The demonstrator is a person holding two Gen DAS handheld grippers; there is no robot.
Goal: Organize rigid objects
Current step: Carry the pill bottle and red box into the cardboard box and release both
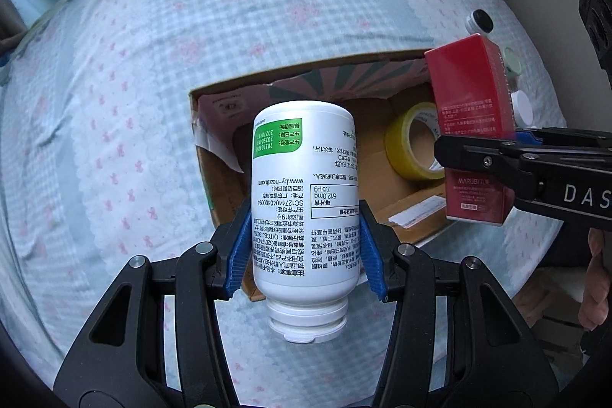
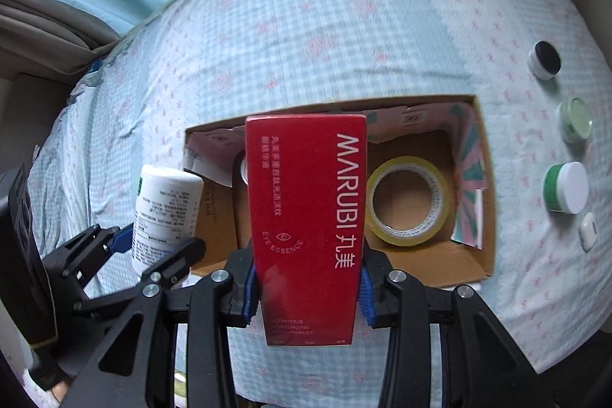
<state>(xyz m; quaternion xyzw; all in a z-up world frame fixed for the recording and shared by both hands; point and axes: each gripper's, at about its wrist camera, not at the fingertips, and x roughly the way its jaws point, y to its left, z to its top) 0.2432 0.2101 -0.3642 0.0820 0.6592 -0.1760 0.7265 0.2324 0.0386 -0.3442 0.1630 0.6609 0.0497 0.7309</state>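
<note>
Cardboard box (image 2: 485, 255) sits on the bed cover (image 2: 306, 6). Tape roll (image 2: 407, 199) lies in the box, right half. Bottle (image 1: 304, 194) is over the box's left end, carton (image 2: 306, 228) over its middle, bottle left of carton. 3 jars (image 2: 566, 188) and 1 small case (image 2: 588, 231) sit on the cover right of the box.

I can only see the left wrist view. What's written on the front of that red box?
Observer: The red box reads MARUBI, with EYE ESSENCE below.
Operator: Anything left on the bed beside the carton?
Observer: Yes, four items sit right of the carton; nearest is a small white case your view hides.
Operator: Is the tape lying flat?
Observer: The tape lies flat on the carton floor, hole facing up.
</note>
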